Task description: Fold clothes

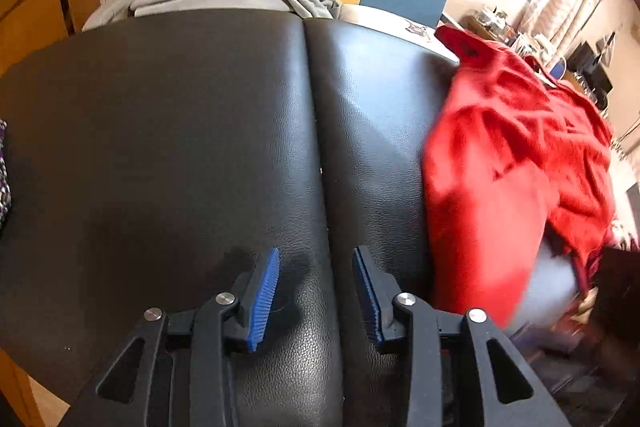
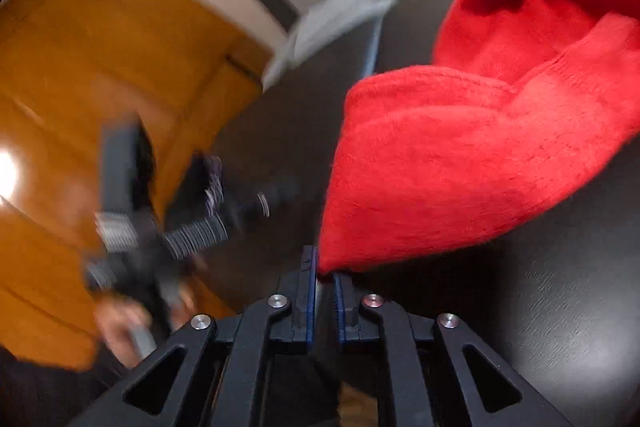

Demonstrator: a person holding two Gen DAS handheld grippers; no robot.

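Left gripper [image 1: 316,291] hovering with blue pads [image 1: 262,301] spread wide, nothing between them. Right gripper [image 2: 325,277] pinching red cloth [image 2: 460,163] at fingertips, pads nearly touching. Blurred left hand [image 2: 120,327] gripping handle off to its left.

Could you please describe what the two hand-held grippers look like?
Both match: the left hand-held gripper and right hand-held gripper have matte black linkage arms with triangular cut-outs, round silver pivot pins and ribbed blue finger pads. No cables or markings show.
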